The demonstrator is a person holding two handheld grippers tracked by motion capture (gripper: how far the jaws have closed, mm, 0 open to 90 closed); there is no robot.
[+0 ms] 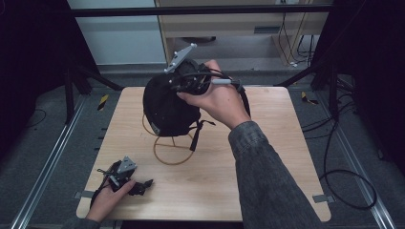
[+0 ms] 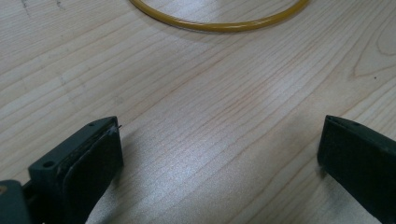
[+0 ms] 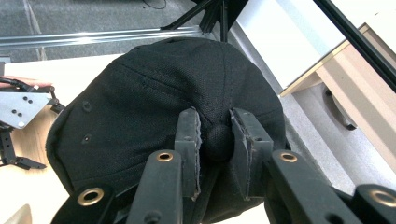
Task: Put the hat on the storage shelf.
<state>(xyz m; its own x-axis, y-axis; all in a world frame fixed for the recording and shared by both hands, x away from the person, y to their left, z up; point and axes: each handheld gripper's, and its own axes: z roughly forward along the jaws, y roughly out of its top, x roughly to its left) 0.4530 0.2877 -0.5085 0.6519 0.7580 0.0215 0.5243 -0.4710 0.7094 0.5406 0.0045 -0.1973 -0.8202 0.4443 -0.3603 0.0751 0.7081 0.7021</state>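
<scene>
While the wooden table (image 1: 267, 157) spreads pale under everything, a black cap (image 1: 165, 107) sits on a thin yellow wire stand (image 1: 172, 151) near the table's middle. In the right gripper view the cap's crown bulges ahead of the jaws, its top button pinched between them; the jaws are clamped on that button, with cloth bunched to either side. The right hand (image 1: 219, 100) wraps the right gripper (image 3: 215, 135) from above the cap, its grey three-cornered plate tilted up behind, a dark sleeve running back to the table's near edge. A strap with a buckle hangs from the cap's lower rim, beside the stand's upright wire.

At the table's near left corner, the left hand (image 1: 107, 200) holds the left gripper (image 1: 143, 183) low over the wood. Its jaws stand wide apart with bare wood grain between them, gripping nothing. Beyond those jaws, well ahead of the tips, curves the stand's yellow base ring (image 2: 219, 23), lying flat on the table.
</scene>
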